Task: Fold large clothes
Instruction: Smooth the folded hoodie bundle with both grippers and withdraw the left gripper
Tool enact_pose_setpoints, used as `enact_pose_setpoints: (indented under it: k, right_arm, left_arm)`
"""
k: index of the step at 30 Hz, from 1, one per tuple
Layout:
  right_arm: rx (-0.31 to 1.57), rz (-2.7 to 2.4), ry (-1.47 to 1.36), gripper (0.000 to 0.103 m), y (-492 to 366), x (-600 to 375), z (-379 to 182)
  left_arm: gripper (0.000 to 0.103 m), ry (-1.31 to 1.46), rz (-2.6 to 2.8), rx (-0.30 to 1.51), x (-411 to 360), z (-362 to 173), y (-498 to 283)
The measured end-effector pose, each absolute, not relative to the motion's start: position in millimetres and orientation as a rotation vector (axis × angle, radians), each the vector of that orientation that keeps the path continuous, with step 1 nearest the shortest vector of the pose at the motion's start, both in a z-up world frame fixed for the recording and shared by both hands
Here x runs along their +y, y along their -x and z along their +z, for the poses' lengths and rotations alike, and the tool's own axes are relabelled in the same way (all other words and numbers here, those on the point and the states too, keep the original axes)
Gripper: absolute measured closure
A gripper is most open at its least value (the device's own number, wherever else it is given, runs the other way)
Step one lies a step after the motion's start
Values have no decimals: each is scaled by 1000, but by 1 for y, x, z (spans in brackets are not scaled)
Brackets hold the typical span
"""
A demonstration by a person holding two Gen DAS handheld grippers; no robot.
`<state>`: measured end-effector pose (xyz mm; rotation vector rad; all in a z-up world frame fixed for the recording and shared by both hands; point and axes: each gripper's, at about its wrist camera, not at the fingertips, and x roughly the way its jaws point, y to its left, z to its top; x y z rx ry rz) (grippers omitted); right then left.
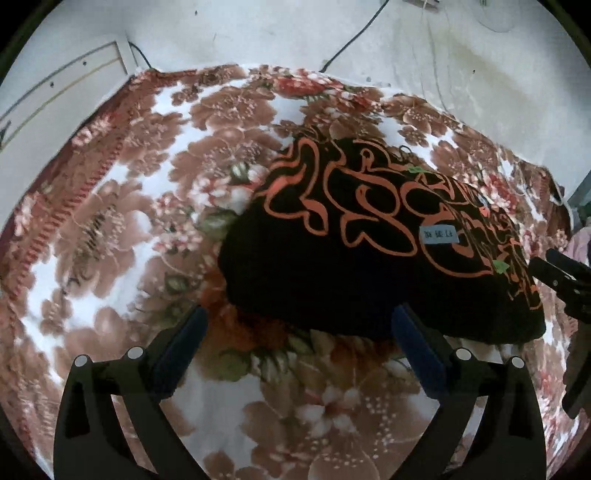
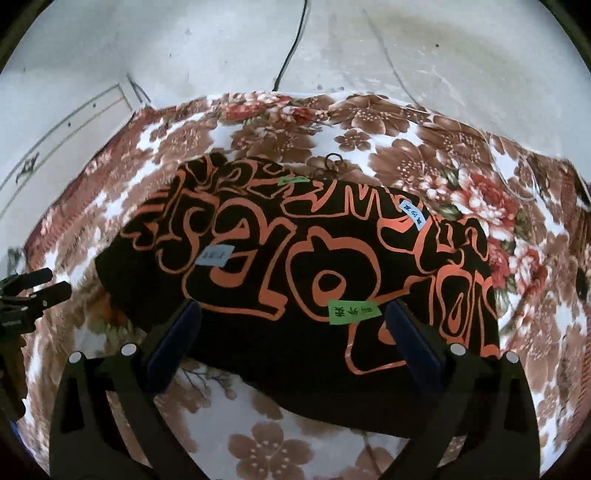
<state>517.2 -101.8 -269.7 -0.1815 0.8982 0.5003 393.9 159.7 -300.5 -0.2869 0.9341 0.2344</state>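
The writing on the small paper labels stuck to the garment is too blurred to read in either view, and the fisheye rim cuts off the near and side edges of the surface underneath. What carries the blanket cannot be made out, since the blanket covers it fully. In the left wrist view the garment's right end runs behind the other tool and is partly hidden.

The black fabric garment with swirling orange printed lettering [image 1: 332, 258] [image 2: 295, 280] lies folded into a compact, roughly rectangular bundle on the plush white blanket with brown and red flowers [image 1: 129, 221] [image 2: 424, 147]. Its top face is fairly flat, with the edges rounded over. A pale blue label [image 1: 439, 235] [image 2: 215, 255] sits on its upper face, a green label [image 2: 354, 311] lies near its near edge, and another blue label [image 2: 412, 212] sits toward the far right.

The left hand-held gripper [image 1: 299, 350] is released, its blue-padded fingers spread wide just above the blanket at the bundle's near left edge, gripping nothing. The right hand-held gripper [image 2: 293, 336] is likewise released, its fingers apart over the near part of the bundle with the fabric showing between them; whether they touch it cannot be told.

Beyond the blanket stands a stained white wall [image 1: 258, 33] [image 2: 184, 44] with a black cable [image 1: 354, 37] [image 2: 291, 48] running down it.
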Motion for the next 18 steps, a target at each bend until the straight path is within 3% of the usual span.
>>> enact_pose_setpoints:
  k: [4, 11, 18]
  right_arm:
    - [922, 459, 181, 5, -533, -108, -278]
    - [969, 345, 193, 5, -567, -109, -308]
    - [1015, 267, 182, 5, -590, -111, -337]
  left_arm:
    - [6, 413, 175, 930, 164, -319, -397]
    - [6, 854, 62, 715, 193, -386, -381]
    - [6, 1029, 78, 626, 206, -431, -406]
